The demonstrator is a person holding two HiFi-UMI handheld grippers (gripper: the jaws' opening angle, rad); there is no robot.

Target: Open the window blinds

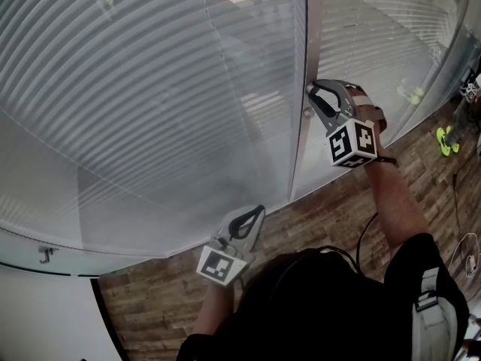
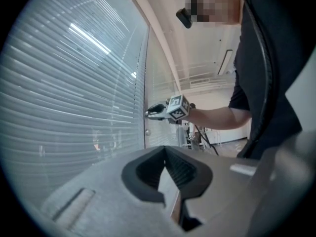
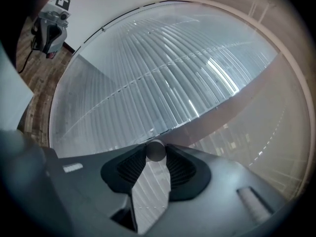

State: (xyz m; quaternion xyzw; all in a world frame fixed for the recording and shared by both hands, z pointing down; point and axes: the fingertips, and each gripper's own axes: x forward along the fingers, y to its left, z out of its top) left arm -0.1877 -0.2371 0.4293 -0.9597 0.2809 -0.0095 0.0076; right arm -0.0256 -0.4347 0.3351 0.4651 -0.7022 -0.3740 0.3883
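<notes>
The grey slatted window blinds lie behind glass, so the place to hold is the small round grey knob on the pale upright frame. The right gripper pinches this knob at its tips. It looks smooth and slippery, so turn it gently. The left gripper is empty, its jaws pressed together.

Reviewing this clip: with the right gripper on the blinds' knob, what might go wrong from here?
1. The right gripper pinches the small round knob only with its jaw tips, so it may slip off when twisted.
2. The slats look fully closed. A turn the wrong way would likely leave them closed and might strain the mechanism.
</notes>
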